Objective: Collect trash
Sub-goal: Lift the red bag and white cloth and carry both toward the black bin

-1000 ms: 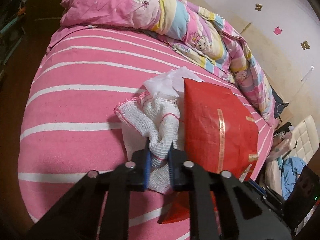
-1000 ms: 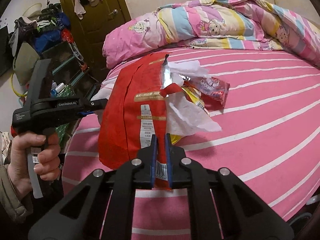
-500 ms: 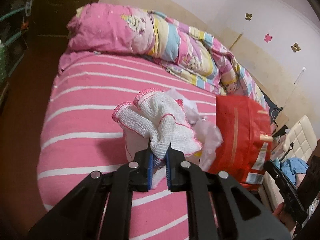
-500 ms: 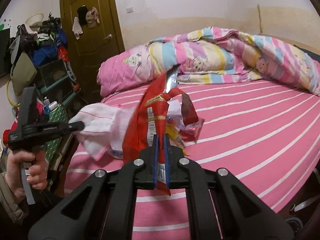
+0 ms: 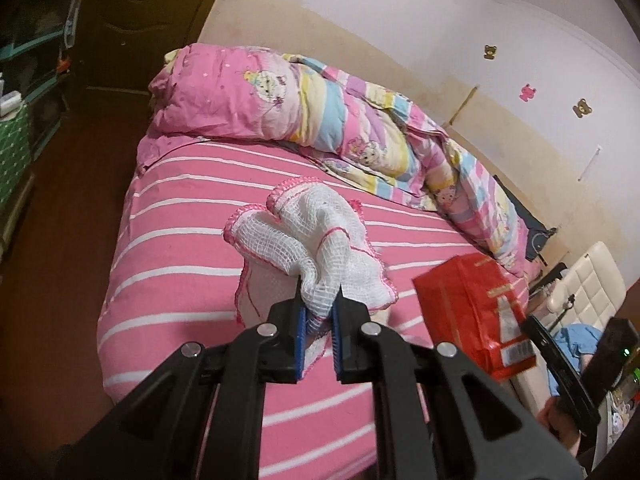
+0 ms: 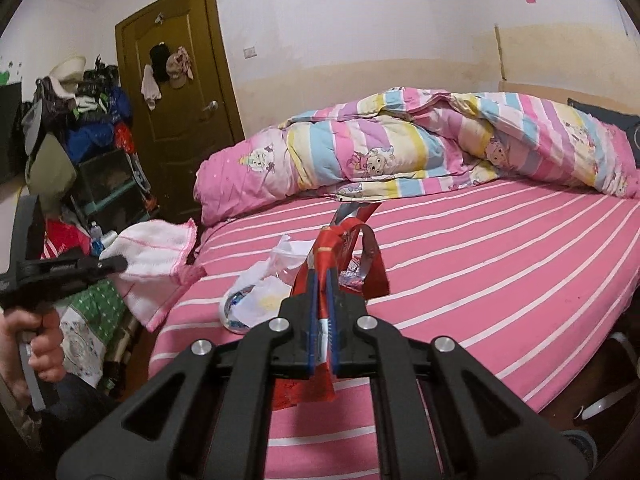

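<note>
Left gripper [image 5: 318, 322] pinches white pink-edged gauze cloth [image 5: 316, 240]; right gripper [image 6: 322, 300] clamps red snack bag [image 6: 320, 256], crumpled wrappers [image 6: 264, 292], possibly tissue, left of its fingers.

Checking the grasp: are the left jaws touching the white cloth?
Touching. The left wrist view shows the left gripper with its jaws pinching the white cloth.

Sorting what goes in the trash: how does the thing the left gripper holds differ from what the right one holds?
The left gripper holds a white cloth; the right gripper holds a red bag.
The cloth is soft open-weave fabric with pink edging; the bag is shiny printed packaging with a barcode.
The cloth droops in loose folds; the bag keeps stiff creases.
Both are clamped between closed jaws and lifted clear of the striped bed.
</note>
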Action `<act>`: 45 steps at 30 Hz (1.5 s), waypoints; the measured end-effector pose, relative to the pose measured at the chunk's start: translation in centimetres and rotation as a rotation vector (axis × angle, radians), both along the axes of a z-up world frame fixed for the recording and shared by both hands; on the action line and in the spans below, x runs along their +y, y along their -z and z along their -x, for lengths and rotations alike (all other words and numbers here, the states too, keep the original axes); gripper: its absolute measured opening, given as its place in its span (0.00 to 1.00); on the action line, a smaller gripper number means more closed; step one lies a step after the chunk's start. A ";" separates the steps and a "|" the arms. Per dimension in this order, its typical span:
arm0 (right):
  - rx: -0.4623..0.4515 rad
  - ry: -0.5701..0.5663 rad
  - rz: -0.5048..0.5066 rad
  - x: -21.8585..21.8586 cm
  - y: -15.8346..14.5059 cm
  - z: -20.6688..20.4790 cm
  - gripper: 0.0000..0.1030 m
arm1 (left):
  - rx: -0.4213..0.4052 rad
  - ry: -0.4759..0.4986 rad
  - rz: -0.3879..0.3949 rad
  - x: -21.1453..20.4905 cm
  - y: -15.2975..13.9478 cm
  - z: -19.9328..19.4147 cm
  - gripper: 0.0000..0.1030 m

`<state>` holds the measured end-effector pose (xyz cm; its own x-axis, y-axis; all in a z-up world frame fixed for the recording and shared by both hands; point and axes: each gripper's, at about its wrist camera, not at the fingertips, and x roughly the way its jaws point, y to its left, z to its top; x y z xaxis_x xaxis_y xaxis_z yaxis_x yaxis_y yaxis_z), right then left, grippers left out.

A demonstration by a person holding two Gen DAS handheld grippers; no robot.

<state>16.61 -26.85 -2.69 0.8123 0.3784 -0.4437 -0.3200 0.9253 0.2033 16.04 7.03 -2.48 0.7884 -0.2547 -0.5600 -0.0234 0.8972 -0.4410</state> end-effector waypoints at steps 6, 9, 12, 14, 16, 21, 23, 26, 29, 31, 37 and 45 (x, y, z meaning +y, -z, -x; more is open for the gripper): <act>-0.019 0.012 -0.015 -1.6 -1.0 1.4 0.04 | -0.020 0.070 -0.017 -3.4 -1.9 2.0 0.09; -0.038 0.029 -0.024 -3.0 -1.8 2.5 0.04 | -0.026 0.106 -0.013 -5.5 -2.4 2.6 0.09; -0.053 0.055 -0.027 -4.5 -2.3 3.8 0.04 | -0.028 0.153 -0.007 -8.1 -2.9 2.9 0.09; -0.060 0.078 -0.032 -5.8 -2.6 4.7 0.04 | -0.030 0.192 -0.009 -10.1 -3.2 3.0 0.09; -0.065 0.110 -0.036 -7.6 -2.8 5.9 0.04 | -0.028 0.236 -0.007 -12.4 -3.2 3.1 0.09; -0.058 0.198 -0.030 -12.3 -2.3 8.9 0.04 | -0.012 0.345 0.003 -18.4 -2.6 3.2 0.09; -0.046 0.245 -0.031 -14.6 -1.6 10.5 0.04 | 0.002 0.393 0.010 -21.1 -2.0 3.1 0.09; -0.023 0.302 -0.032 -17.5 -0.6 12.5 0.04 | 0.024 0.461 0.017 -24.8 -0.9 3.0 0.09; -0.001 0.359 -0.028 -20.0 0.6 14.5 0.04 | 0.046 0.522 0.017 -28.3 0.2 3.2 0.09; 0.013 0.393 -0.024 -21.4 1.4 15.6 0.04 | 0.067 0.564 0.018 -30.8 1.0 3.4 0.09; 0.078 0.490 0.000 -24.9 4.7 18.3 0.04 | 0.125 0.730 -0.018 -39.0 4.2 4.7 0.10; 0.229 0.597 0.009 -29.3 11.5 19.4 0.04 | 0.287 0.879 -0.046 -47.7 11.8 5.3 0.10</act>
